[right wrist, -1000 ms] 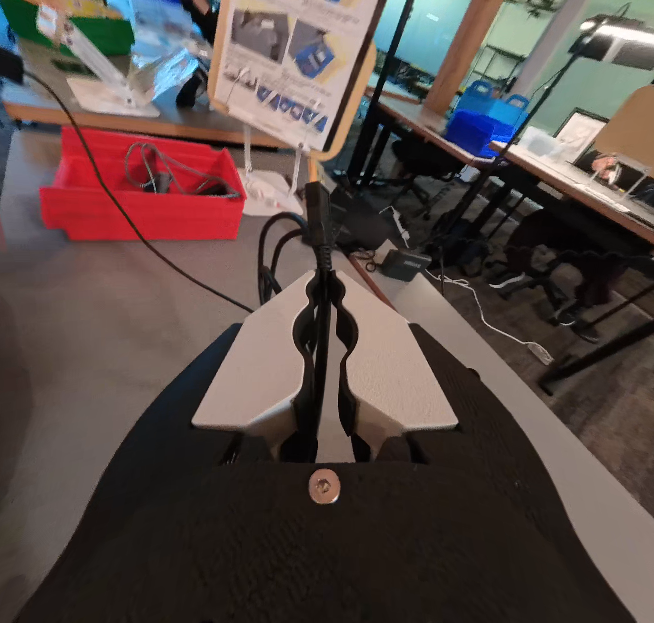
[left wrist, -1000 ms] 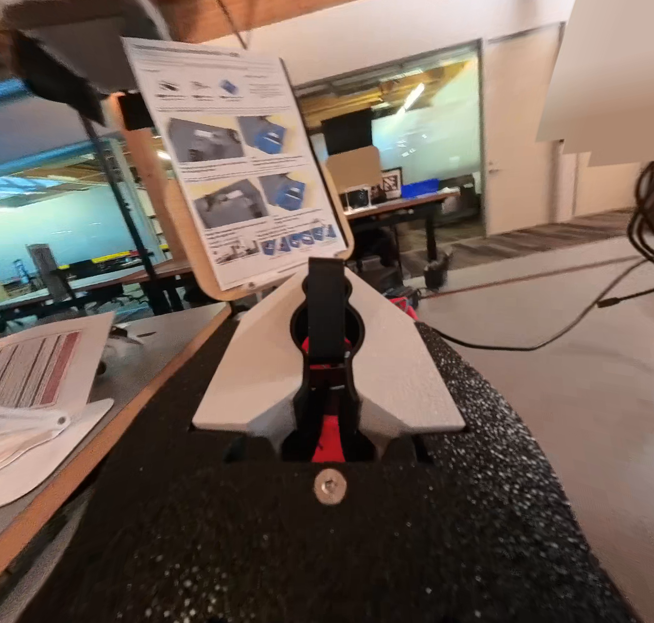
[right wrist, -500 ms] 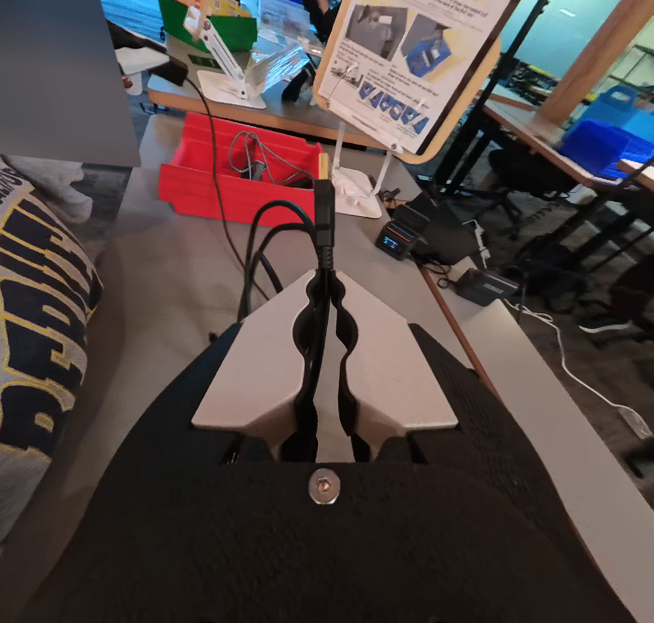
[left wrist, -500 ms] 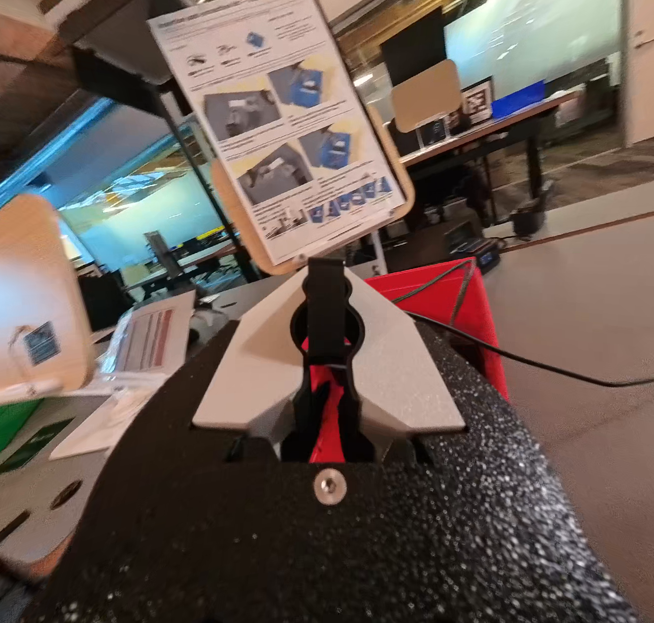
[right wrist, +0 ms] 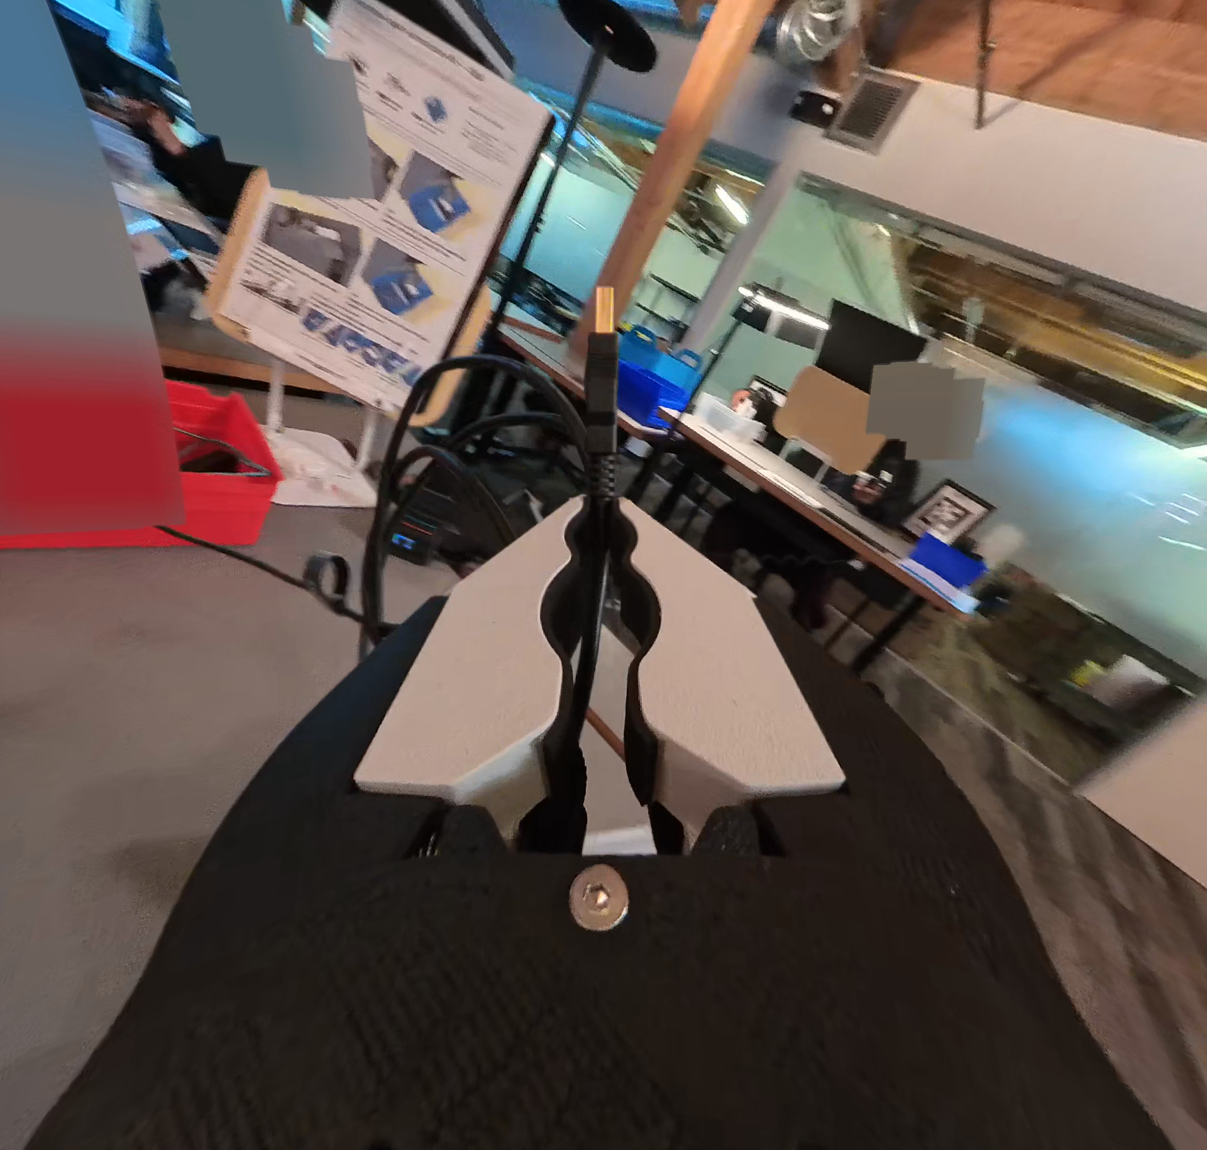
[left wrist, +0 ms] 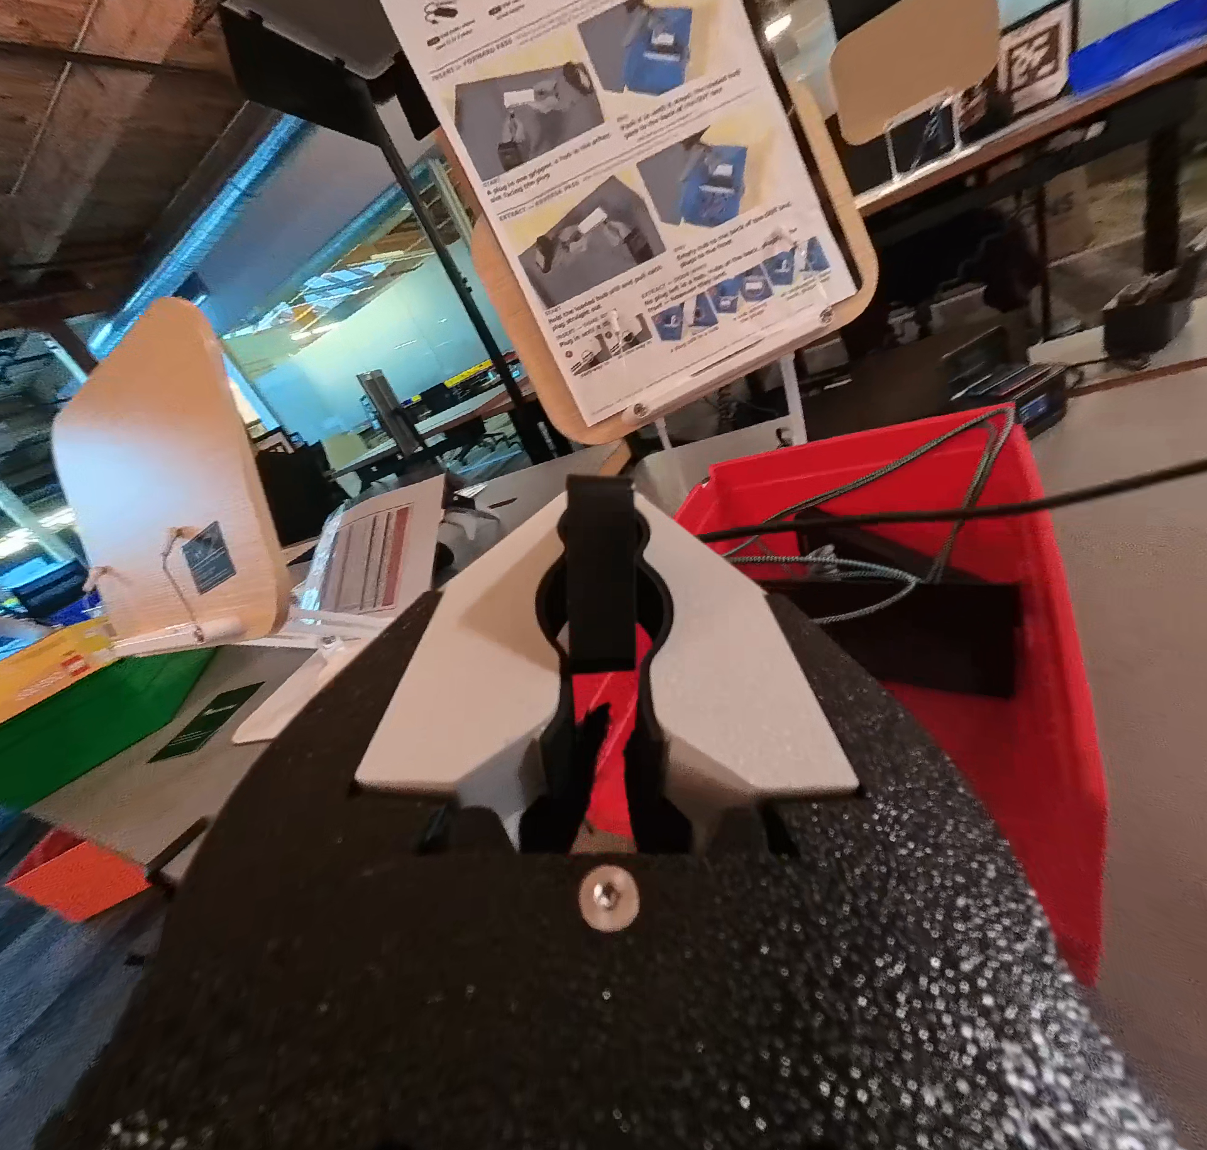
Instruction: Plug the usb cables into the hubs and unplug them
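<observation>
My left gripper [left wrist: 601, 524] is shut on a flat black hub [left wrist: 601, 590], which stands upright between the white fingers [left wrist: 477, 648]. It hangs over the near left corner of a red bin [left wrist: 1045, 694]. My right gripper [right wrist: 599, 511] is shut on a black USB cable [right wrist: 591, 629] just behind its plug [right wrist: 602, 394]. The plug sticks out past the fingertips and its gold metal tip points away from me. The cable loops [right wrist: 418, 466] down to the left onto the grey table [right wrist: 163, 661].
The red bin holds braided cables [left wrist: 849, 570] and black parts; a thin black cable [left wrist: 980, 511] crosses above it. An instruction board on a white stand [left wrist: 653, 172] rises behind the bin and also shows in the right wrist view [right wrist: 392, 237]. A green box [left wrist: 85, 720] sits left. Some 60 cm of space lies between my two pairs of fingers.
The left gripper has swung over the red bin with the hub in it. The right gripper has tilted upward and turned right, still holding the cable; the plug's gold tip now shows.
</observation>
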